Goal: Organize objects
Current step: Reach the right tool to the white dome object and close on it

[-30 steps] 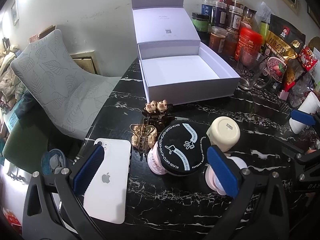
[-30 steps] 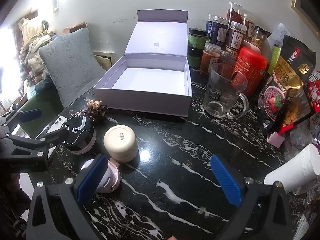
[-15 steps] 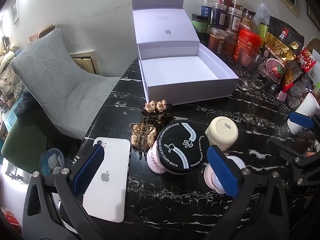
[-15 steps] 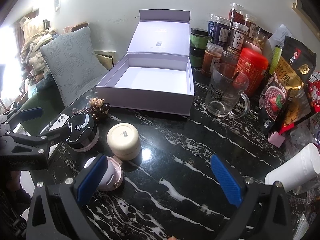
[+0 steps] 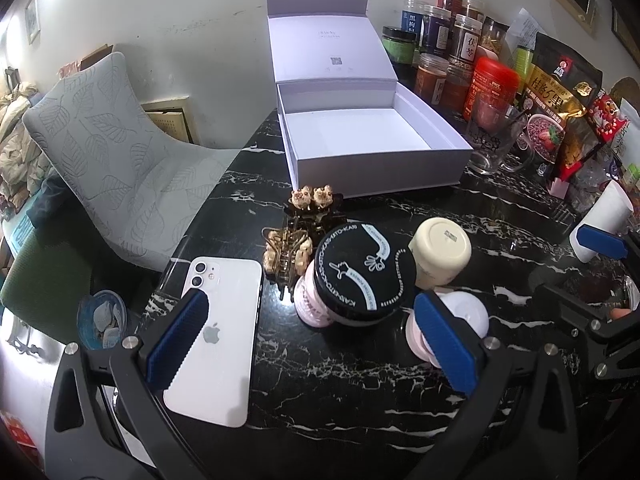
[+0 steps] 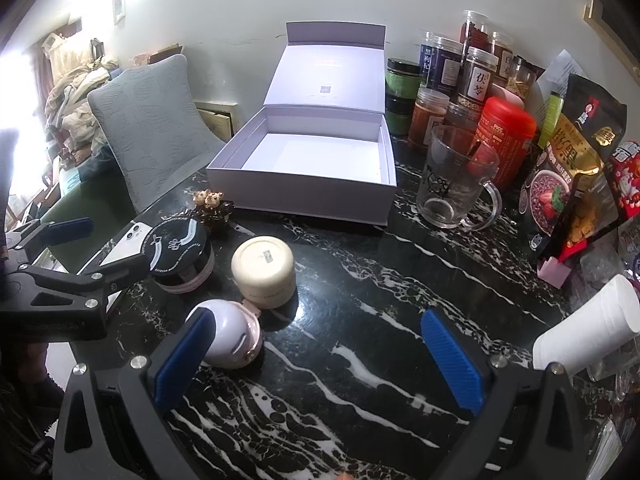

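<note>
we held the left hand-held gripper (image 5: 310, 340) low over the near left part of the black marble counter (image 5: 360, 380), level and pointing toward the open lilac box (image 5: 372, 148), its blue pads spread wide and holding nothing. the left pad sat over the white phone (image 5: 224, 320), the right pad in front of the round pink-and-white case (image 5: 468, 316); the black-lidded jar (image 5: 360, 272) stood between and just beyond them. the right hand-held gripper (image 6: 320, 352) hovered further right, also level, also wide apart and empty, with bare counter between its pads and the round case (image 6: 232, 332) beside its left pad. the cream jar (image 6: 264, 272) stood just behind that case. two hair claws (image 5: 296, 240) lay between the jars and the box, which stood empty at the back with its lid raised against the wall.
</note>
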